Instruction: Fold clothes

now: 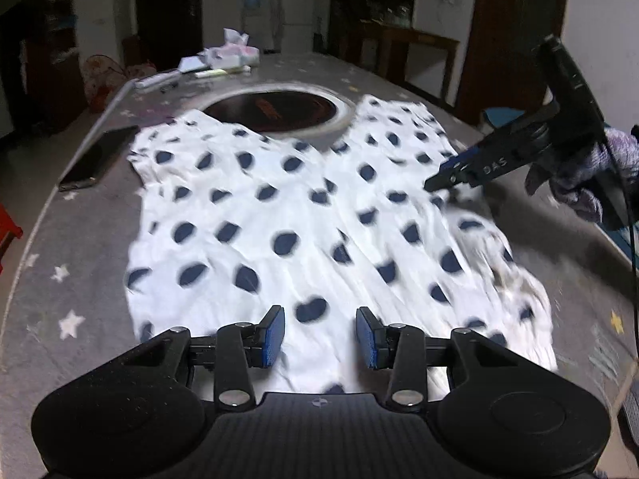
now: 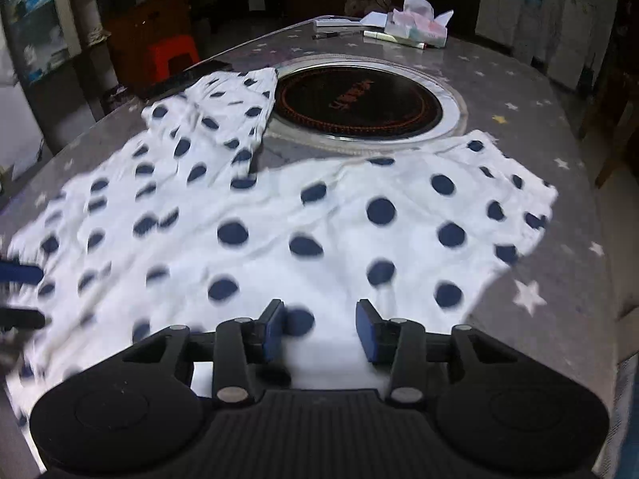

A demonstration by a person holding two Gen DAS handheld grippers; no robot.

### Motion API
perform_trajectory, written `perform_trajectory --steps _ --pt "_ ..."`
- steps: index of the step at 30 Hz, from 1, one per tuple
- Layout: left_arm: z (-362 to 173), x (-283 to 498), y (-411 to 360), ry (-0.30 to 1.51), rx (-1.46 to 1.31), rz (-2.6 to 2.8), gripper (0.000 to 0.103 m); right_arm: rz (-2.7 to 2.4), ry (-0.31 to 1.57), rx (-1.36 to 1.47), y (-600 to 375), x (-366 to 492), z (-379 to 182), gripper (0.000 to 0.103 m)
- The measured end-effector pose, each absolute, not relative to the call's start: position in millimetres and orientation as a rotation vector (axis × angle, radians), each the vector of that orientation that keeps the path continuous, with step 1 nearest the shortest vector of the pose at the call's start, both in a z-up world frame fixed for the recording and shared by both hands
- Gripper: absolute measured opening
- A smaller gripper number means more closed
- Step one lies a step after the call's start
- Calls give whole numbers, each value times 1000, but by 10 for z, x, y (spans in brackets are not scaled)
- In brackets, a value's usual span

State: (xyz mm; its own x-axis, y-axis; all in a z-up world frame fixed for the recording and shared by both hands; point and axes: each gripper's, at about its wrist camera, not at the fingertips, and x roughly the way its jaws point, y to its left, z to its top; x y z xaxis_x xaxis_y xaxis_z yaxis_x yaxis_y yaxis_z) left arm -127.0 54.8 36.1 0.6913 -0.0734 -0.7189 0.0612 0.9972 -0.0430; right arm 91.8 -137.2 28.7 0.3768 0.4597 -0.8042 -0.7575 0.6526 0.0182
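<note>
Currently I have the garment [image 1: 303,215], white with dark blue dots, spread flat on the grey star-printed surface [image 1: 68,279]. It appears to be a pair of shorts or trousers: two leg-like ends reach toward the round dark hotplate [image 1: 275,109] set into the surface, one on either side of it, and in the right wrist view the left-hand one [image 2: 223,119] just overlaps its metal rim. Motion blur smears the dots and the cloth edges in both views, so I cannot read seams or hems.

My left tongs [image 1: 320,337] stand apart over the near edge of the cloth with nothing between the blue pads [image 1: 275,331]. My right tongs [image 2: 319,329] are likewise parted above the cloth, empty.

From the left wrist view I see the right tongs from the side, tips low at the garment's right edge; whether they touch the cloth I cannot tell, as that area is blurred. The gloved hand behind them is cut off by the frame.

A dark phone [image 1: 100,155] lies on the surface just beside the garment's left edge. A tissue box [image 2: 417,26] and some pens sit at the far end, too small to make out.
</note>
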Motion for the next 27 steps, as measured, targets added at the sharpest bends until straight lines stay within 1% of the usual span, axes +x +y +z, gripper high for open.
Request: perform_trajectory --steps 4,11,17,18,22,27 --pt "332 -1411 420 819 11 -117 42 789 869 -415 -1602 753 262 43" --pt "384 -1616 342 835 12 -162 44 746 825 -435 -1758 540 431 44" --pt "592 -1606 379 765 10 -137 47 913 792 -381 -1609 120 594 46" --pt "601 -1583 404 758 7 -121 47 949 793 -384 -1575 29 586 47" --pt "486 -1487 546 799 -15 -59 47 1037 805 -438 -1500 -312 478 48" --pt "363 -1575 616 848 -18 -44 47 1016 819 -523 -1638 -582 329 48"
